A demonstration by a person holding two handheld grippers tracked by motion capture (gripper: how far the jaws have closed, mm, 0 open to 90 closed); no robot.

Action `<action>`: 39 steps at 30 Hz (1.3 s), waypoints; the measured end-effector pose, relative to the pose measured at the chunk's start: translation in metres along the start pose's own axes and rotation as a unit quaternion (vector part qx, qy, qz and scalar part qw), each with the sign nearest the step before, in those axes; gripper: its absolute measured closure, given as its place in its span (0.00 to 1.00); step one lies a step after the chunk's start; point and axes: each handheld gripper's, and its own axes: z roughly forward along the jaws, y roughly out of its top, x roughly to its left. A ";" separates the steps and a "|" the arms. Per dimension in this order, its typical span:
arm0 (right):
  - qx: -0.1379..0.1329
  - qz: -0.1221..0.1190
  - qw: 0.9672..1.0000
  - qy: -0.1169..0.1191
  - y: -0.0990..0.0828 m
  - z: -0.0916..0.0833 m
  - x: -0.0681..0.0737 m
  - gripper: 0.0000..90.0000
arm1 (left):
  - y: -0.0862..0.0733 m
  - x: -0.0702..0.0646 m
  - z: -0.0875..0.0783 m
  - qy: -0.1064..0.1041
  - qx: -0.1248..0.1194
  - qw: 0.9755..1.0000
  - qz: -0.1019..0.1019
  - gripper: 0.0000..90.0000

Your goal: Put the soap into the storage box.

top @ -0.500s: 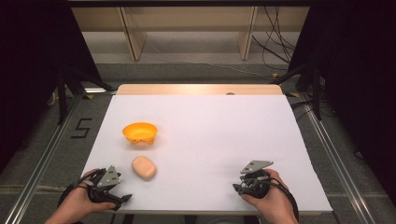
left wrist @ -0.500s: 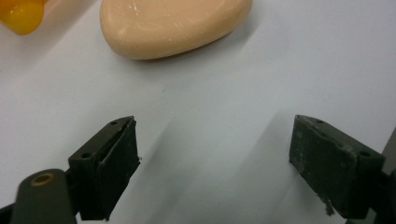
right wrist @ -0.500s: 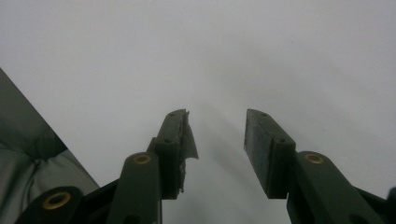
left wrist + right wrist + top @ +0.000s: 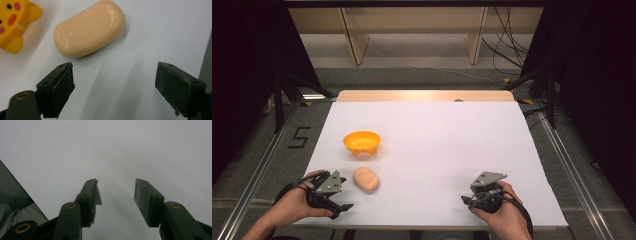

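Soap (image 4: 89,28) just beyond wide-spread left tool (image 4: 115,86)

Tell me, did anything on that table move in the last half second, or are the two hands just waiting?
Nothing visibly changed. The orange bowl and the peach soap bar lie where they were on the white table. The left tongs rest near the soap bar, jaws open and holding nothing, and the right tongs sit open at the near right edge, as before.
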 end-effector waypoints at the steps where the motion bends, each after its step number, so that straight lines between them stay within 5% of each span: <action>1: 0.003 0.000 1.000 0.001 0.000 -0.001 -0.001 0.60 | 0.007 0.004 -0.001 -0.012 0.014 0.999 0.034 0.17; 3: 0.001 0.010 1.000 0.003 0.000 -0.001 0.000 0.59 | 0.012 0.006 -0.002 -0.021 0.019 0.999 0.045 0.17; 4: -0.006 0.004 1.000 -0.002 -0.001 0.001 -0.002 0.59 | 0.017 0.009 -0.003 -0.029 0.038 0.996 0.074 0.17; 6: -0.007 0.005 1.000 -0.001 -0.001 0.001 -0.002 0.59 | 0.022 0.011 -0.003 -0.034 0.046 0.994 0.090 0.18; 8: -0.008 0.002 1.000 -0.001 0.000 0.002 -0.001 0.58 | 0.029 0.016 -0.005 -0.045 0.070 0.989 0.118 0.19; 11: 0.001 0.008 1.000 0.006 0.001 0.001 0.000 0.58 | 0.035 0.018 -0.001 -0.057 0.068 0.989 0.120 0.19; 12: 0.001 0.008 1.000 0.006 0.001 0.001 0.000 0.58 | 0.037 0.020 0.000 -0.063 0.075 0.986 0.133 0.19; 13: 0.000 0.009 1.000 0.006 0.001 0.001 0.000 0.58 | 0.040 0.023 -0.001 -0.065 0.088 0.981 0.161 0.19; 15: 0.001 0.008 1.000 0.007 0.001 0.001 0.000 0.58 | 0.042 0.024 0.003 -0.077 0.066 0.978 0.180 0.20; 16: 0.000 0.009 1.000 0.007 0.001 0.001 0.000 0.58 | 0.045 0.027 0.005 -0.087 0.068 0.974 0.196 0.20; 19: -0.001 0.007 1.000 0.008 0.001 0.002 -0.001 0.58 | 0.051 0.031 0.010 -0.097 0.078 0.969 0.215 0.20; 26: -0.007 0.014 1.000 0.006 0.001 0.003 -0.001 0.58 | 0.066 0.044 0.022 -0.121 0.098 0.959 0.238 0.20; 27: -0.009 0.010 1.000 0.006 0.001 0.003 -0.002 0.58 | 0.068 0.044 0.024 -0.126 0.097 0.959 0.235 0.20; 28: -0.003 0.006 1.000 0.007 0.001 0.002 -0.002 0.58 | 0.071 0.046 0.024 -0.128 0.110 0.953 0.252 0.20; 30: -0.003 0.005 1.000 0.009 0.001 0.002 -0.003 0.58 | 0.073 0.047 0.029 -0.137 0.109 0.953 0.246 0.20; 32: 0.000 0.003 1.000 0.009 0.000 0.003 -0.003 0.57 | 0.077 0.050 0.033 -0.141 0.121 0.948 0.258 0.21; 33: -0.003 0.005 1.000 0.007 0.000 0.004 -0.003 0.56 | 0.077 0.048 0.035 -0.146 0.118 0.951 0.246 0.21; 34: -0.002 0.005 1.000 0.007 0.000 0.004 -0.004 0.56 | 0.080 0.050 0.036 -0.146 0.127 0.944 0.266 0.21; 35: -0.002 0.005 1.000 0.007 0.000 0.004 -0.003 0.56 | 0.081 0.049 0.038 -0.149 0.123 0.947 0.258 0.21; 36: -0.002 0.005 1.000 0.007 0.000 0.004 -0.003 0.56 | 0.083 0.049 0.040 -0.151 0.129 0.943 0.268 0.21; 39: -0.001 0.005 1.000 0.009 0.000 0.004 -0.004 0.55 | 0.086 0.048 0.046 -0.158 0.133 0.941 0.267 0.21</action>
